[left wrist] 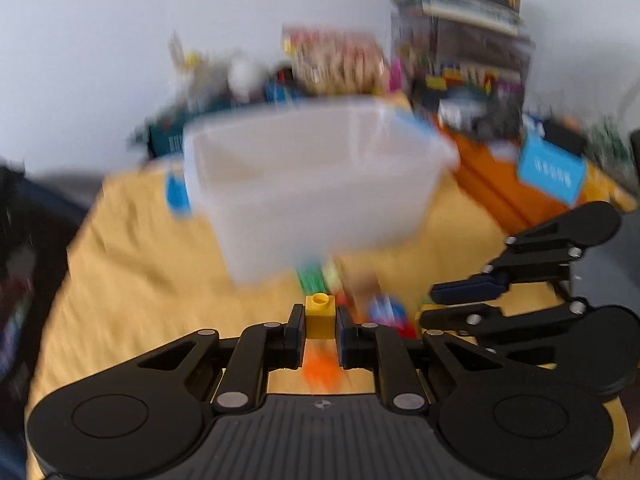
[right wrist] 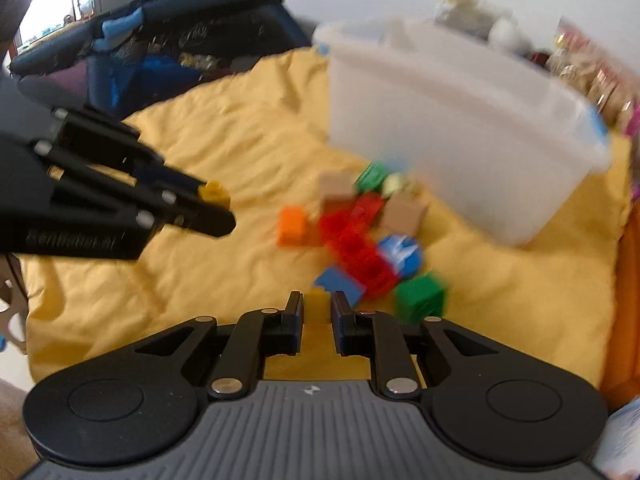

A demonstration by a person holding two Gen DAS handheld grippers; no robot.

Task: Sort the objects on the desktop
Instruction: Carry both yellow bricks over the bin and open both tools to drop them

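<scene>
I've got a yellow brick (left wrist: 320, 321) clamped in the left gripper (left wrist: 319, 334), another yellow block (right wrist: 317, 307) in the right gripper (right wrist: 316, 320). Transfer step next: carry both over the tub (left wrist: 308, 184) (mid-bench, behind the brick pile (right wrist: 360, 236)) and release.

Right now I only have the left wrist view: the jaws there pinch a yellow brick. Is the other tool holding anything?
Observer: Yes. The right gripper has its jaws shut on a second yellow brick.
Operator: The pile ahead is a blur here. What's in it?
Observer: A heap of red, green, blue, orange and tan bricks beside the white bin.
Operator: Is my tool clear of it?
Observer: Yes. The left gripper hangs off to the heap's left, apart from it.
</scene>
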